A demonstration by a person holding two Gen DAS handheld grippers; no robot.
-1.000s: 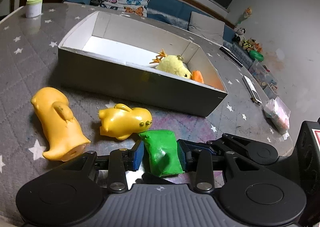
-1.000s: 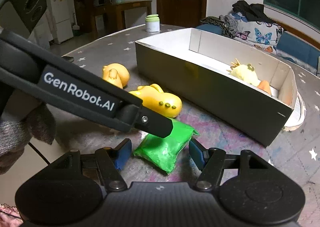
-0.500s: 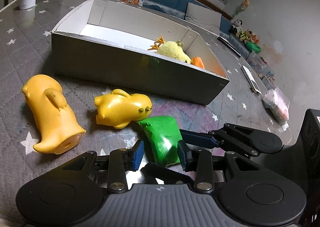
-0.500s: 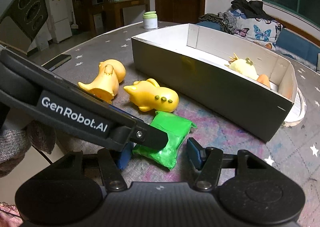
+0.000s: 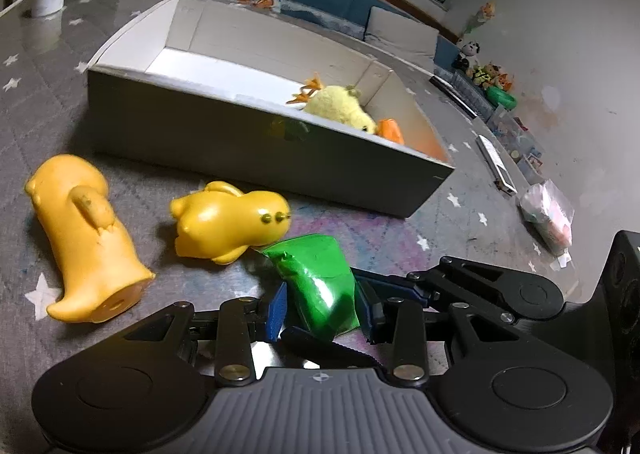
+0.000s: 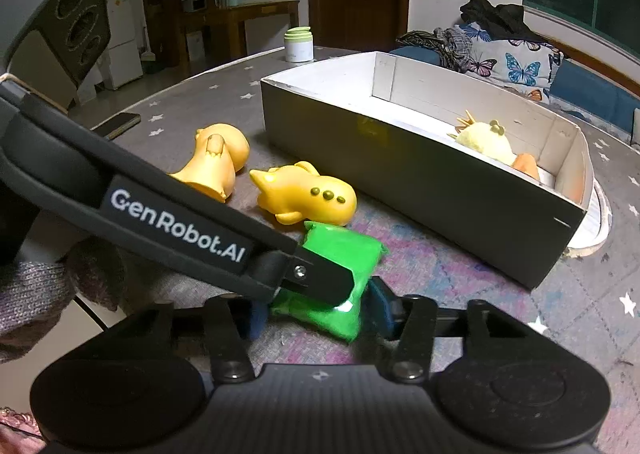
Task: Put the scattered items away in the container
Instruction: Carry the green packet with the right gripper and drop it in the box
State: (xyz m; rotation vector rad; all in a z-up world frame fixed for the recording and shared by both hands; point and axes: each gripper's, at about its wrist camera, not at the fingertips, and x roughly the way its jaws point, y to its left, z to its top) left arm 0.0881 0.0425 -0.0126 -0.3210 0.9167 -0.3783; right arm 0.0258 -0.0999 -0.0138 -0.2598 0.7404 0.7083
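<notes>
The worktop [image 5: 48, 102] is covered in grey quilted cloth printed with white stars, with a purple-pink stain at lower centre. Across the middle of both views sits the container [image 5: 224, 142], a long shallow cardboard box, grey outside and white inside, holding a fuzzy yellow plush chick [image 5: 340, 110] at its right end. Left of centre lie two smooth, glossy rubbery toys: a tall orange-yellow one [image 5: 88, 246] on its side, hollow at the base, and a rounder yellow one [image 5: 228, 222] with small dark studs. Just below that, touching it, lies a shiny green packet [image 5: 320, 286], soft and wrinkled.

The left hand-held gripper [image 5: 320, 310] straddles the packet's near end, its blue pads beside the packet's sides; its jaws are closing. The right hand-held gripper [image 6: 316, 314] also has the packet between its blue pads, jaws closing, and I cannot tell whether they press yet. A small white jar [image 6: 298, 44] with a green lid stands at the far edge.
</notes>
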